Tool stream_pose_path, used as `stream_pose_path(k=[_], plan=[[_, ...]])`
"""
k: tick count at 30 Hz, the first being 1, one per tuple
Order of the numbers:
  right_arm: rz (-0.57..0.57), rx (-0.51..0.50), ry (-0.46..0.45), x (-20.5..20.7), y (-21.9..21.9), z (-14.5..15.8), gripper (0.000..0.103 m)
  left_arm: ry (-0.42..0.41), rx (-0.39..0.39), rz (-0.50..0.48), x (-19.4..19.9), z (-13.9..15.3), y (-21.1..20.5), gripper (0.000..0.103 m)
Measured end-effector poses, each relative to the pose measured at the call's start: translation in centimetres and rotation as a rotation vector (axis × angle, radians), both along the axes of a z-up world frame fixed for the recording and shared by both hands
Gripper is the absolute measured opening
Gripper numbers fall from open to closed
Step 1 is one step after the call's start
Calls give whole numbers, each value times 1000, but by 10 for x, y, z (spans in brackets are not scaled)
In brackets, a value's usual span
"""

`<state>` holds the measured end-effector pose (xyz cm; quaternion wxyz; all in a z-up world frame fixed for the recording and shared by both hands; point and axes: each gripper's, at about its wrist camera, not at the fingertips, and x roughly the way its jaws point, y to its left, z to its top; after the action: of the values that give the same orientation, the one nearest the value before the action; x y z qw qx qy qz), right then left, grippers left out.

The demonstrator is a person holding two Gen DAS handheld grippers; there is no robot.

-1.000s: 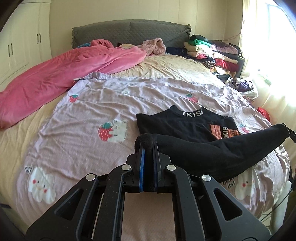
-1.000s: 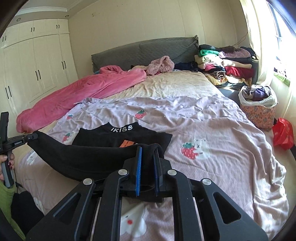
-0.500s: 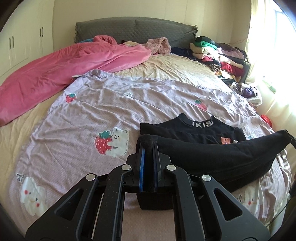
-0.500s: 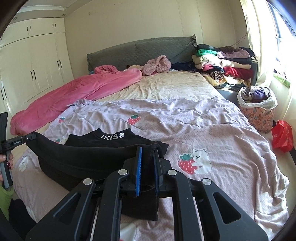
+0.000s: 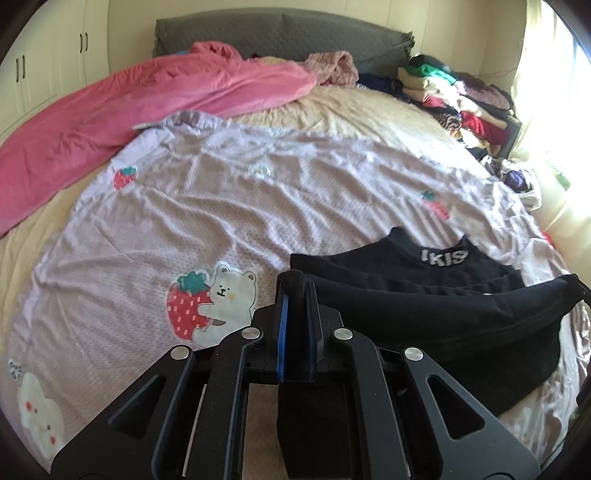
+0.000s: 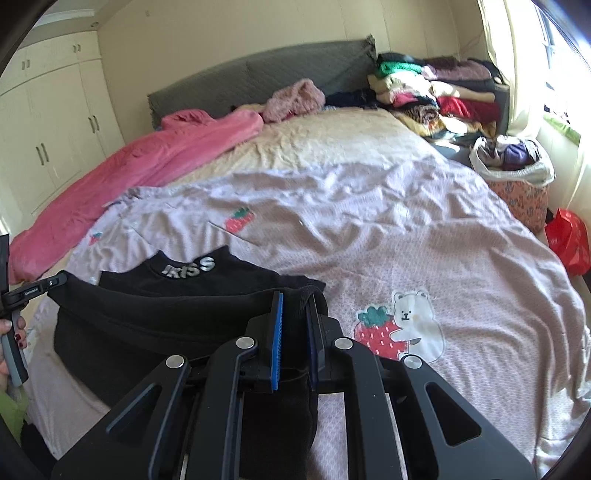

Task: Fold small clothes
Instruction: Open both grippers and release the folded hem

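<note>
A small black top (image 5: pixel 443 317) with white letters on its collar (image 5: pixel 443 256) lies on the lilac quilt (image 5: pixel 221 206). My left gripper (image 5: pixel 295 291) is shut on one corner of its lifted hem. The hem stretches as a sagging band to the right, over the top's body. In the right wrist view my right gripper (image 6: pixel 295 299) is shut on the other corner of the black top (image 6: pixel 166 317). The band runs left to the left gripper (image 6: pixel 37 288), held by a person's hand (image 6: pixel 7 332). The collar (image 6: pixel 188 269) shows just beyond the band.
A pink blanket (image 5: pixel 129 110) lies along the bed's left side below the grey headboard (image 5: pixel 280 33). A stack of folded clothes (image 6: pixel 432 92) sits at the far right. Beside the bed stand a flowered basket (image 6: pixel 517 184) and a red bag (image 6: pixel 569 240). White wardrobes (image 6: pixel 55 129) line the left wall.
Both grippers have carried the black hem forward and down toward the collar. The orange print on the top's chest is now covered by the folded band.
</note>
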<state>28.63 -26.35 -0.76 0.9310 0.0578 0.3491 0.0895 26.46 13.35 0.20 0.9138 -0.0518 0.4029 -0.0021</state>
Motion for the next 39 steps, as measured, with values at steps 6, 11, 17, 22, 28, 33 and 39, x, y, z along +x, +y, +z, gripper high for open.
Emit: stream_pose_path(k=[6, 11, 17, 22, 28, 33, 39], plan=[[-46, -32, 113, 31, 1, -39, 21, 72, 0, 14, 20, -39, 3, 24], [-80, -32, 60, 19, -3, -34, 52, 33, -49, 6, 3, -28, 11, 53], [19, -83, -59, -21, 17, -7, 52, -90, 48, -63, -31, 9, -10, 34], [236, -106, 25, -41, 66, -22, 43, 8, 88, -252, -43, -14, -58, 25], [267, -206, 124, -27, 100, -58, 35, 36, 246, -272, -31, -54, -89, 25], [261, -205, 115, -2, 108, -66, 35, 41, 243, -258, -13, -60, -86, 26], [214, -182, 106, 32, 104, -59, 34, 43, 197, -230, 15, -49, -82, 27]])
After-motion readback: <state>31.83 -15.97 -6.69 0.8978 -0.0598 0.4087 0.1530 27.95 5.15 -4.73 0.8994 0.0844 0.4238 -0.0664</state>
